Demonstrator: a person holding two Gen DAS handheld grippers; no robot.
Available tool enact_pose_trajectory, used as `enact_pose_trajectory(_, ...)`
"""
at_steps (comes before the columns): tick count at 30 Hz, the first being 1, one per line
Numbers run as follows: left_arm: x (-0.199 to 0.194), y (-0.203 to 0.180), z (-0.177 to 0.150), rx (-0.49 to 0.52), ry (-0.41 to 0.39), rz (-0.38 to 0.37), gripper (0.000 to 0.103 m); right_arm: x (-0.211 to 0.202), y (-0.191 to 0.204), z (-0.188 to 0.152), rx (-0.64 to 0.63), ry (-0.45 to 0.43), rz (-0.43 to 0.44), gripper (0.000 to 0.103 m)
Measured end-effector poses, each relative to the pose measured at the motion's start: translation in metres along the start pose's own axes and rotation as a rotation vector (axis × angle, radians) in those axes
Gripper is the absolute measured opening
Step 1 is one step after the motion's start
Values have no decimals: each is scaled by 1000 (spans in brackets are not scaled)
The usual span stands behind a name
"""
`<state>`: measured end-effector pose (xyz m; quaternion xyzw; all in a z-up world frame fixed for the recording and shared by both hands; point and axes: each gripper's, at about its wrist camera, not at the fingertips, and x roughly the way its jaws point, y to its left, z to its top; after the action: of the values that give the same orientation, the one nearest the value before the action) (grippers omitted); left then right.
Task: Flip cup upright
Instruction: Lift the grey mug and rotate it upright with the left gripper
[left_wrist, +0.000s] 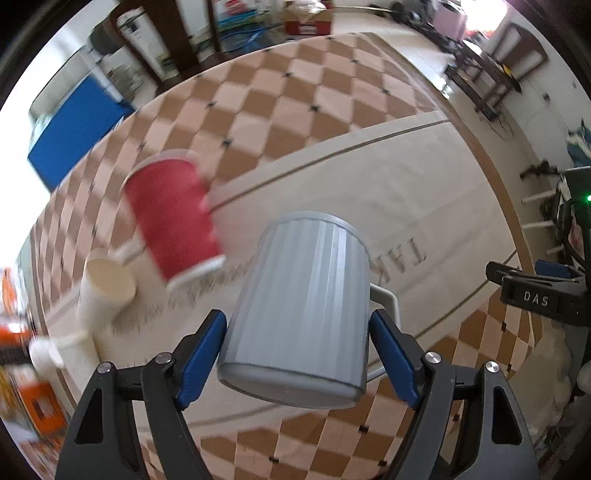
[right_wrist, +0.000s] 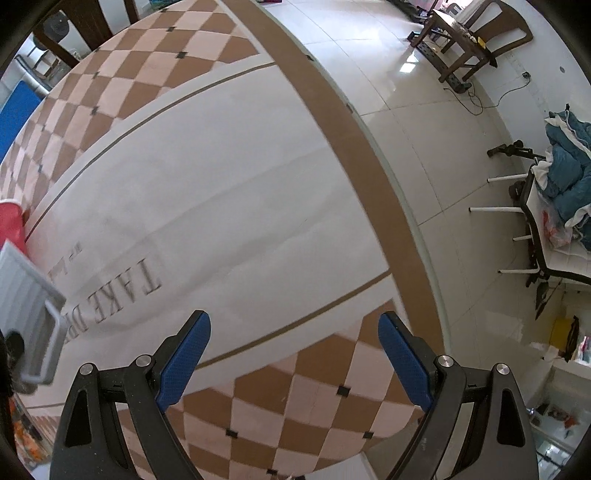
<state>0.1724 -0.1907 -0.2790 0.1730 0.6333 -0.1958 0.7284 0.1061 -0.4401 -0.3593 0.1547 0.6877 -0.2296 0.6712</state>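
The left gripper is clamping the grey ribbed mug between its blue pads, the mug's long axis tilting away ahead of the fingers above the tablecloth, while the right gripper is hanging wide open and empty.

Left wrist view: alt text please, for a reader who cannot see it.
The left gripper clamps a ribbed grey mug above a checkered tablecloth. Beyond it a red paper cup stands rim-down beside two white cups.
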Motion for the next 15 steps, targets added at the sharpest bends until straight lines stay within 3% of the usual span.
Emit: enact_pose_trajectory(15,-4,85,-136,-372,-55,10,77,-21,88,-89,-114,-27,-28,93)
